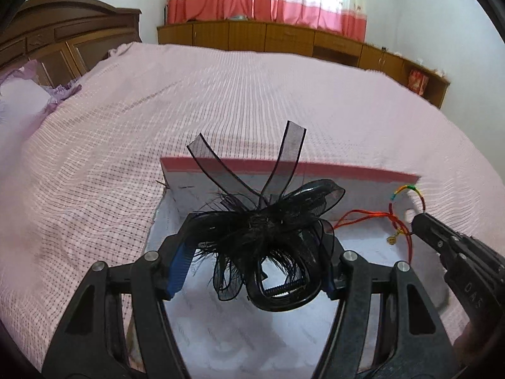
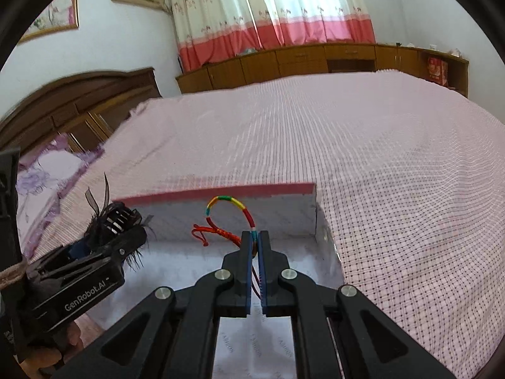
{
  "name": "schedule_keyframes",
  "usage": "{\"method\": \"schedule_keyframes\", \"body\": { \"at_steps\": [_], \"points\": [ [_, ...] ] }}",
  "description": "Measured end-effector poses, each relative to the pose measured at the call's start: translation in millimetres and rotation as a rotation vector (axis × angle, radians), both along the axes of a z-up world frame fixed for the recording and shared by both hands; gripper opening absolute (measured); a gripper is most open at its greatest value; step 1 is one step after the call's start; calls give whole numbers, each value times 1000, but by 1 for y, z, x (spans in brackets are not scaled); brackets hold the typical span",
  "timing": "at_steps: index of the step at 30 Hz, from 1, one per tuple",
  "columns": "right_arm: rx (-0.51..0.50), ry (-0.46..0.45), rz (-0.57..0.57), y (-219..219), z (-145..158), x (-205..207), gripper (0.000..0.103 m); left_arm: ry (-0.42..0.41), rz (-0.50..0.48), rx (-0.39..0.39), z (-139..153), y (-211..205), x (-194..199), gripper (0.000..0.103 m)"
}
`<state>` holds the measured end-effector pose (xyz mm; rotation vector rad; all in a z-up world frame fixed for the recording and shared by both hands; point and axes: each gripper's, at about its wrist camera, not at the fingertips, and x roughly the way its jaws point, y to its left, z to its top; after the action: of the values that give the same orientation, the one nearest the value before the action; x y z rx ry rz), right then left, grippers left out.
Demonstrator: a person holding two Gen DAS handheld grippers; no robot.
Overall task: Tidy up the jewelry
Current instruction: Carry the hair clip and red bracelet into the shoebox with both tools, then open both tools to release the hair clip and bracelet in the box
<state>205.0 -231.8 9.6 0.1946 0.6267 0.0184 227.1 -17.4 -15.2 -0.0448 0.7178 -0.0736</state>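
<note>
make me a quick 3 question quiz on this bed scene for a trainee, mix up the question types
1. True or false: the right gripper is shut on the multicoloured cord bracelet.
2. What is the left gripper holding? A) black ribbon hair clip B) silver watch C) pearl necklace
3. Fill in: both grippers are above an open ___ with a pink rim, which sits on the bedspread.

Key
1. True
2. A, the black ribbon hair clip
3. box
</note>
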Motion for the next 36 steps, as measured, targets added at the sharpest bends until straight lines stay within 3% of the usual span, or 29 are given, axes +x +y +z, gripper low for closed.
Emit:
{"method": "schedule_keyframes", "body": {
  "at_steps": [8, 18, 23, 26, 36],
  "points": [
    [-33, 88, 4, 2, -21, 25, 5, 149, 28, 9, -24, -1, 17, 59],
    [-1, 154, -14, -3, -35, 38, 6, 179, 29, 17, -20, -7, 13, 64],
    [43, 148, 0, -7, -32, 35, 20, 162, 9, 34, -11, -15, 11, 66],
    [36, 121, 2, -7, -24, 28, 34, 146, -4, 29, -6, -18, -1, 66],
    [69, 21, 35, -7, 15, -12, 35, 55, -12, -37, 34, -9, -52, 66]
  ]
}}
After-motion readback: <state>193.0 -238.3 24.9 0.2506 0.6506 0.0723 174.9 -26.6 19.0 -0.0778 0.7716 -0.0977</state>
